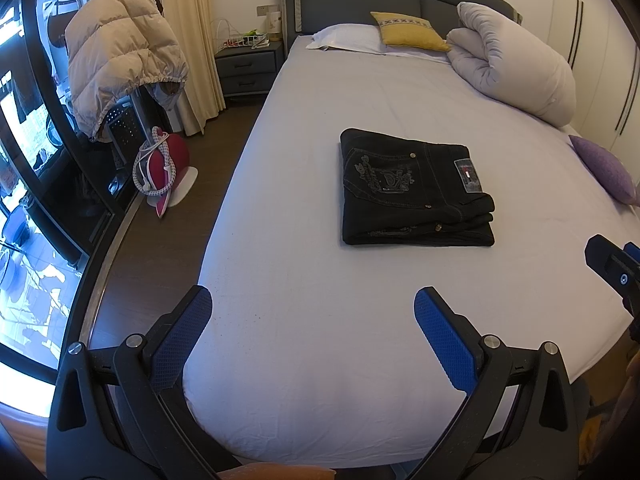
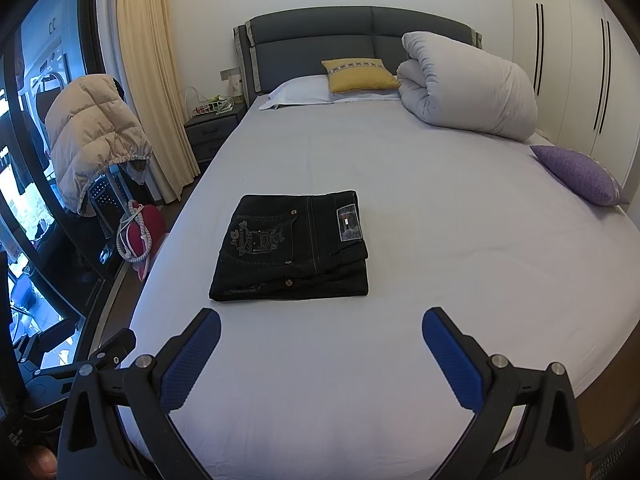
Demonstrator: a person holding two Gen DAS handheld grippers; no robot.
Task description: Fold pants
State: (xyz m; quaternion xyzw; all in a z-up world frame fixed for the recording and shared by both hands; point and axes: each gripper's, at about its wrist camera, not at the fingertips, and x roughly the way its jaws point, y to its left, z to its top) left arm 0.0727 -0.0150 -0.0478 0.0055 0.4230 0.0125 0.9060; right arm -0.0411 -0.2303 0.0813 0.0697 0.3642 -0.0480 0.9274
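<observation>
The pants [image 2: 292,246] lie as one compact dark bundle on the bed [image 2: 440,240], near the middle and a little toward the window side, folded into a squarish stack with the back pocket and label facing up; the layers look stacked fairly evenly, though the near edge shows a few plies slightly offset. The left gripper [image 1: 312,330] hangs above the foot of the bed with its jaws spread wide and nothing between them; the right gripper [image 2: 320,346] does the same just beside it, released and empty, both well short of the bundle.

By my judgement the folding is done or nearly so, and the step in hand is drawing back or a last tidy; to do it well, keep both tools clear of the stack so that nothing drags a layer loose; if the offset near edge wants squaring, nudge it with flat pads from both sides at once, not by pinching one ply.

Counted: one pair of pants; two grippers; one white pillow [image 2: 300,92]; one yellow cushion [image 2: 360,74]; one purple cushion [image 2: 580,174]; one rolled duvet [image 2: 468,86]; one puffy jacket [image 1: 120,56] over a rack by the window; one nightstand [image 1: 246,66].
</observation>
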